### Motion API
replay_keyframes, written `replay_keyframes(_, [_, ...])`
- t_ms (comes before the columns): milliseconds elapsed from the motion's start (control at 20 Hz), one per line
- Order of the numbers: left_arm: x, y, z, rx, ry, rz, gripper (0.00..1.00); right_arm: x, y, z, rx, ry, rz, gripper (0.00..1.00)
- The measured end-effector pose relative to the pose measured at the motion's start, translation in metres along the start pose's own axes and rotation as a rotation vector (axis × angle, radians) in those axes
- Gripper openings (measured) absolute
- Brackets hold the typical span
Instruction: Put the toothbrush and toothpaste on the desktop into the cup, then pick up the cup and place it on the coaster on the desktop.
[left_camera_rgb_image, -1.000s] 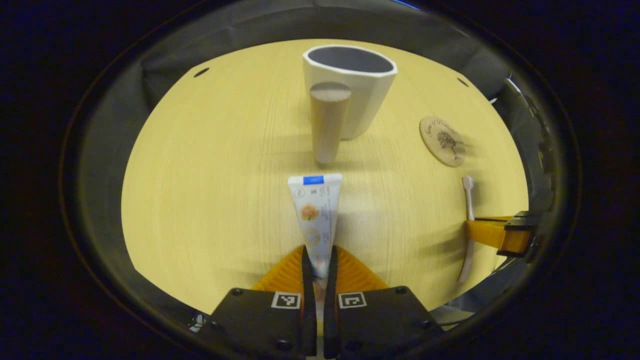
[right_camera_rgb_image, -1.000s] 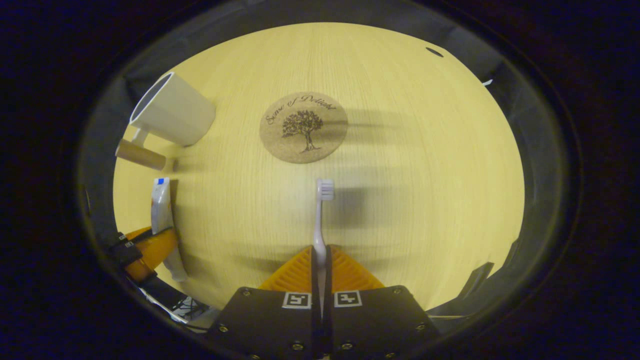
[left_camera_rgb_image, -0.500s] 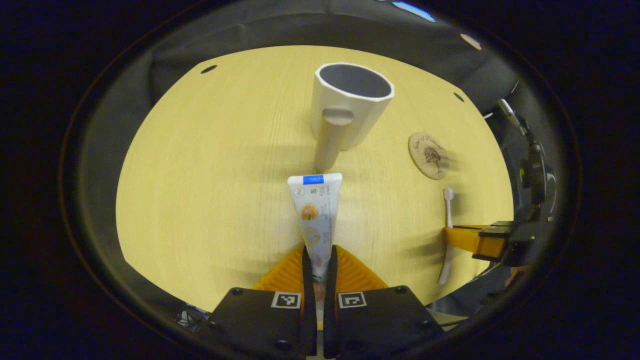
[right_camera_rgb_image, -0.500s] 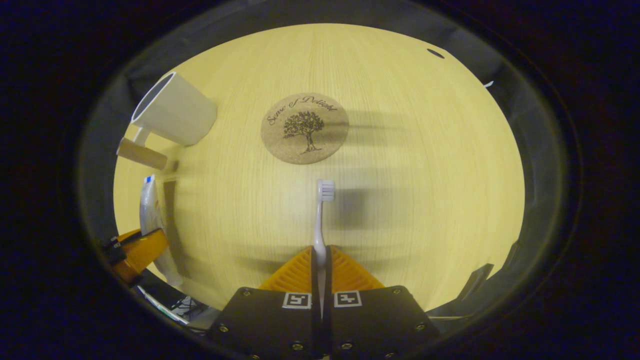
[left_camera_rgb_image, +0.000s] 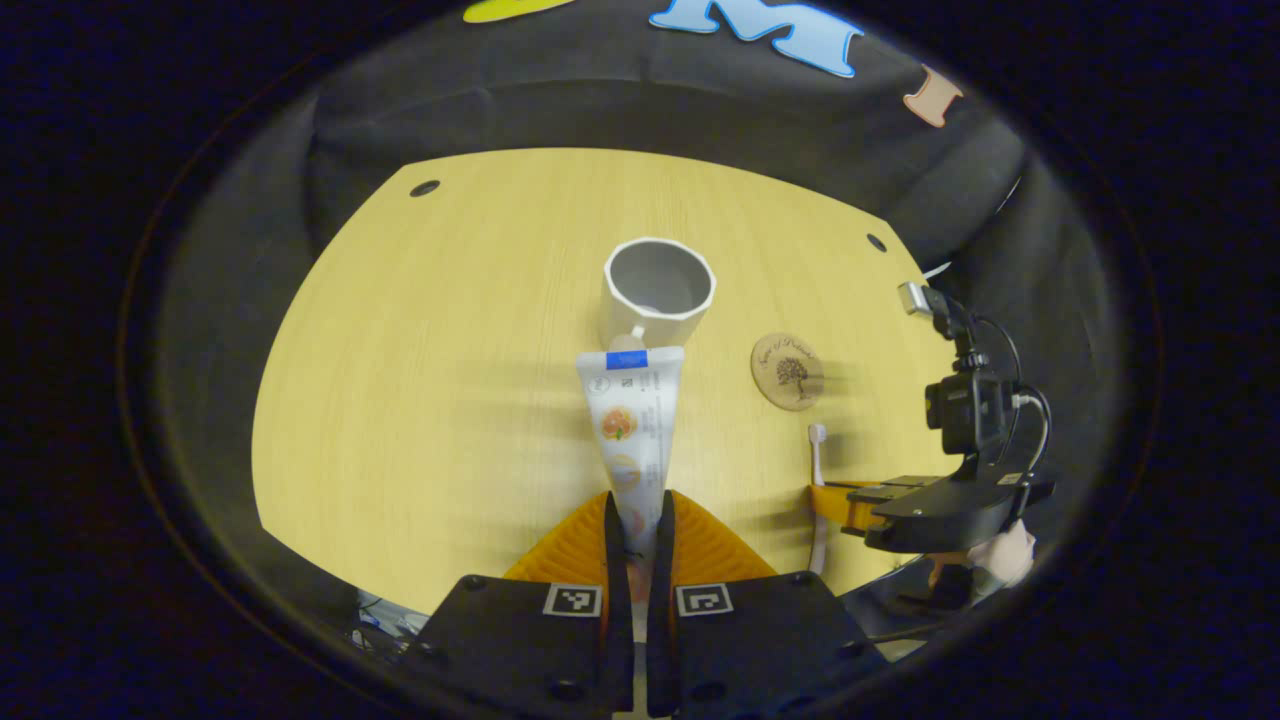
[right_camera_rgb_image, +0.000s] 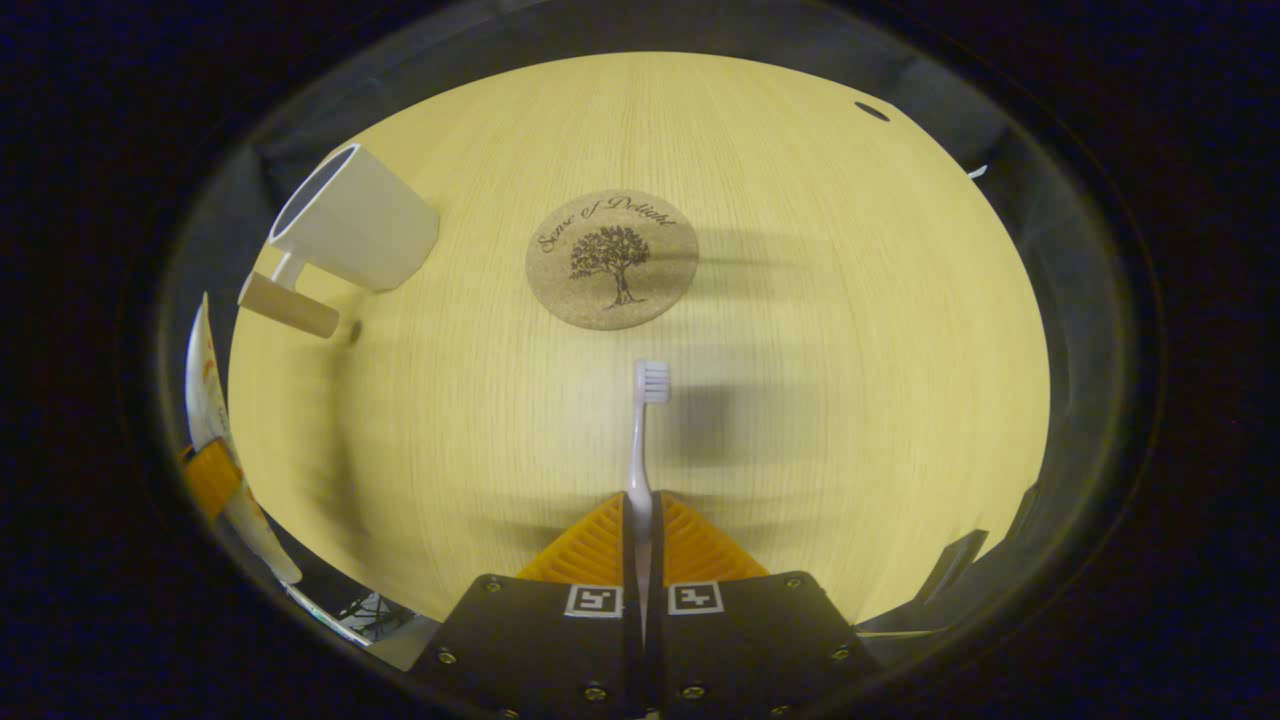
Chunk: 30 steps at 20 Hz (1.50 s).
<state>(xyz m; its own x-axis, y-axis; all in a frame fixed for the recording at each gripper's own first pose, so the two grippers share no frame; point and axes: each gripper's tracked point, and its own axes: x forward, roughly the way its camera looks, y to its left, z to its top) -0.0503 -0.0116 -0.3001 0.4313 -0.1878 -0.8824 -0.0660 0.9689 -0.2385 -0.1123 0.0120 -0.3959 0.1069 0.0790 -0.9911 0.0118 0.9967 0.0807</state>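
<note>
We see the toothpaste (left_camera_rgb_image: 631, 425) pinched between the left gripper (left_camera_rgb_image: 638, 520) fingers, lifted above the desktop (left_camera_rgb_image: 430, 380) with its flat end toward the cup (left_camera_rgb_image: 657, 295) — empty, upright. The right gripper (right_camera_rgb_image: 640, 515) clamps the toothbrush (right_camera_rgb_image: 643, 430), head pointing at the coaster (right_camera_rgb_image: 611, 259) — bare, just beyond.
</note>
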Motion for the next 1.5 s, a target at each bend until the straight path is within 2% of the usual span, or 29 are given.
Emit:
replay_keyframes(200, [-0.013,0.0,0.039,0.02,-0.061,-0.012,0.12,0.0,0.0,0.0,0.007,-0.008,0.003,0.02])
replay_keyframes(800, [0.019,-0.008,0.164,0.081,-0.182,-0.039,0.13,0.0,0.0,-0.001,0.023,-0.029,0.008,0.03])
replay_keyframes(1200, [0.058,-0.024,0.203,0.128,-0.223,-0.064,0.12,0.001,0.0,-0.001,0.025,-0.038,0.003,0.02])
replay_keyframes(1500, [0.076,-0.017,0.221,0.125,-0.32,-0.055,0.12,0.0,-0.001,-0.001,0.026,-0.034,-0.001,0.03])
